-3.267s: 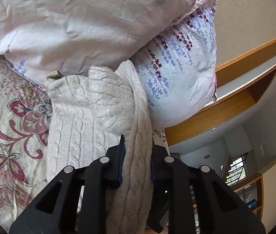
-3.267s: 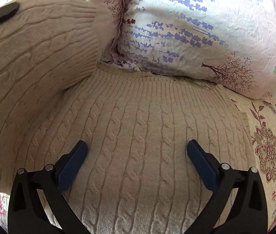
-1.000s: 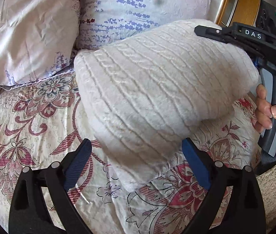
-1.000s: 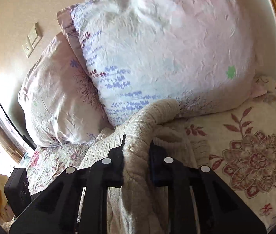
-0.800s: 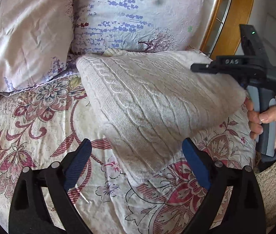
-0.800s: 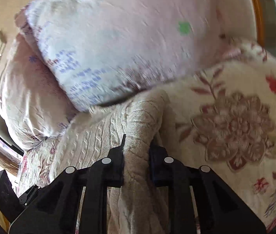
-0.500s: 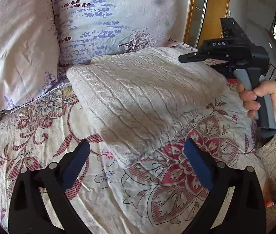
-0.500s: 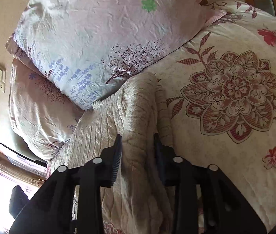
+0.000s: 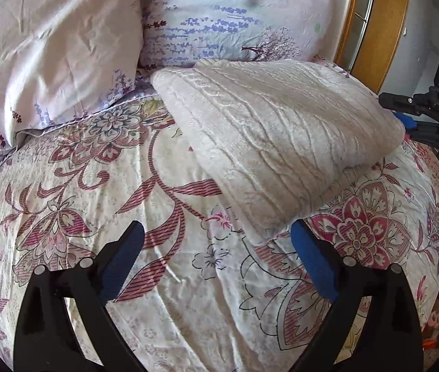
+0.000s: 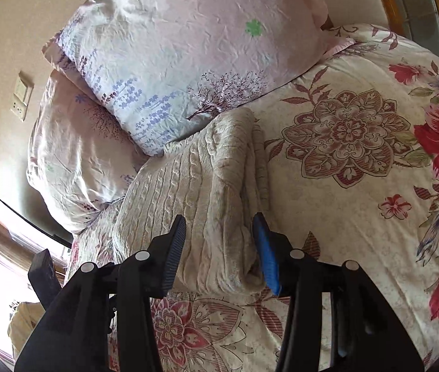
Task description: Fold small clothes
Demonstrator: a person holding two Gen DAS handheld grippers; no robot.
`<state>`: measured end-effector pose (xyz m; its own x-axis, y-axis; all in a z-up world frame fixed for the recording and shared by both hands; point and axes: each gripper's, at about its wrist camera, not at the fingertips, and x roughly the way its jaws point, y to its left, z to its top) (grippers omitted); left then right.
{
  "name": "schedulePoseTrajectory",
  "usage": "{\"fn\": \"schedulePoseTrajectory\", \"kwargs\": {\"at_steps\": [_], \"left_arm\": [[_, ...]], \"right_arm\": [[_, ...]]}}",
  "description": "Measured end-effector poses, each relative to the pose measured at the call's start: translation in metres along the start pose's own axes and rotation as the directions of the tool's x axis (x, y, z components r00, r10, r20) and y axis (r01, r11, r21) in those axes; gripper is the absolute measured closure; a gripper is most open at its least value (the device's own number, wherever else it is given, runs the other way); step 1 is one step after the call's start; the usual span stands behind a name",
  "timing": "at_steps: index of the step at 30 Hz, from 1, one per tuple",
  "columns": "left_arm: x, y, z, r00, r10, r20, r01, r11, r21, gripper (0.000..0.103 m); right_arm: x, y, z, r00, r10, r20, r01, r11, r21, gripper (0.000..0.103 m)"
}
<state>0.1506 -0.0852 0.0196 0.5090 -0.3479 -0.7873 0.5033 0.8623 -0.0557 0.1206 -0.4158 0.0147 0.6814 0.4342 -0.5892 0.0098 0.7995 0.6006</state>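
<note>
Here, right hand-held gripper spread astride folded sweater, left hand-held gripper spread empty.

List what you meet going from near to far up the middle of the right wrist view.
Right tool → folded cream cable-knit sweater → pillow with purple flower print → beige wall.
</note>
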Motion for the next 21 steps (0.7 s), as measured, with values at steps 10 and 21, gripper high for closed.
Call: {"fn": "schedulePoseTrajectory", "kwargs": {"at_steps": [10, 21], "left_arm": [[0.000, 0.007, -0.005, 0.997, 0.063, 0.036, -0.061, 0.997, -0.041, 0.011], [0.006, 0.008, -0.006, 0.997, 0.068, 0.022, -0.066, 0.996, -0.054, 0.011]], "right_arm": [[0.007, 0.013, -0.013, 0.996, -0.091, -0.003, 0.090, 0.989, -0.120, 0.068], [0.020, 0.016, -0.021, 0.991, -0.134, -0.018, 0.130, 0.981, -0.144, 0.084]]}}
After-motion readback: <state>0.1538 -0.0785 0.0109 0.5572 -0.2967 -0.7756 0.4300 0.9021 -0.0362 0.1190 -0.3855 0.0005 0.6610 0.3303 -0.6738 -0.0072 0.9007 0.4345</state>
